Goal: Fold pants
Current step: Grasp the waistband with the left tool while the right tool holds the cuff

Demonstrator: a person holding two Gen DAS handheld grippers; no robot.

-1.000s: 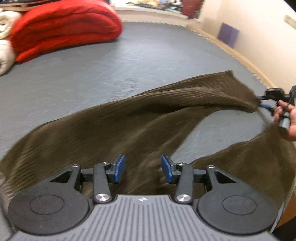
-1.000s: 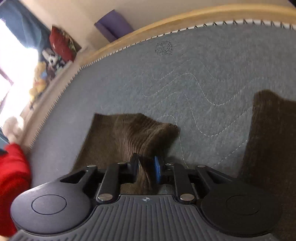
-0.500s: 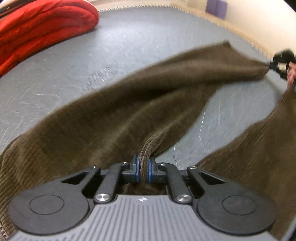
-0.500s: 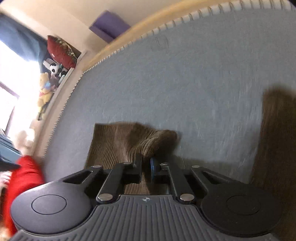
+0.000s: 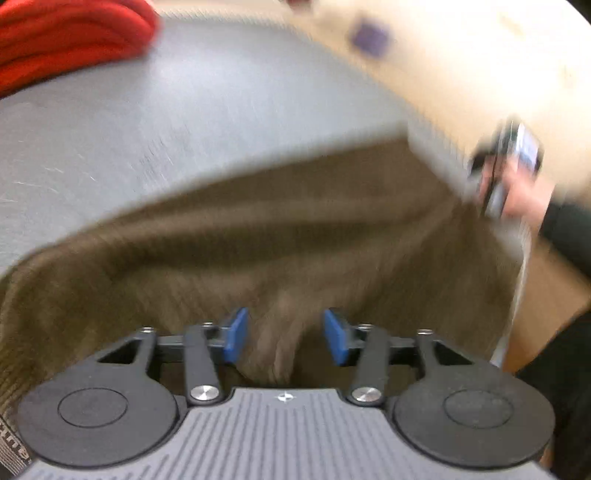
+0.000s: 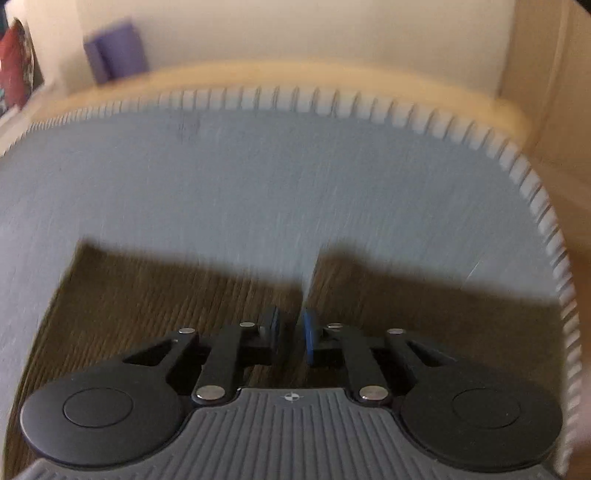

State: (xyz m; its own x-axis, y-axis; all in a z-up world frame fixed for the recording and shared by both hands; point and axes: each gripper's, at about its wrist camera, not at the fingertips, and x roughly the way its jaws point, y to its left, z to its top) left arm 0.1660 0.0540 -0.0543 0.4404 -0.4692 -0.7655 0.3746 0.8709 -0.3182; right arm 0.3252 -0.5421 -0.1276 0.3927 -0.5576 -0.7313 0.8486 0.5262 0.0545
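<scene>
The brown corduroy pants point(image 5: 295, 236) lie spread over the grey mattress point(image 5: 184, 110). My left gripper point(image 5: 284, 336) hovers over them, its jaws opening; a raised ridge of cloth stands between the blue pads point(image 5: 234, 334) without being pressed. In the right wrist view the two leg ends of the pants point(image 6: 147, 295) lie flat side by side on the mattress point(image 6: 258, 184). My right gripper point(image 6: 291, 332) is just above the slit between them, its jaws opening a little, gripping nothing. That right gripper point(image 5: 506, 173) shows blurred in the left wrist view, held by a hand.
A red folded blanket point(image 5: 66, 33) lies at the far left of the mattress. The wooden bed frame point(image 6: 295, 77) runs along the far edge, with a purple block point(image 6: 114, 48) against the wall. The mattress drops off at the right edge.
Half a second ago both grippers were shut on bunched cloth. Both have let go and lifted, and the leg ends now lie flat next to each other.
</scene>
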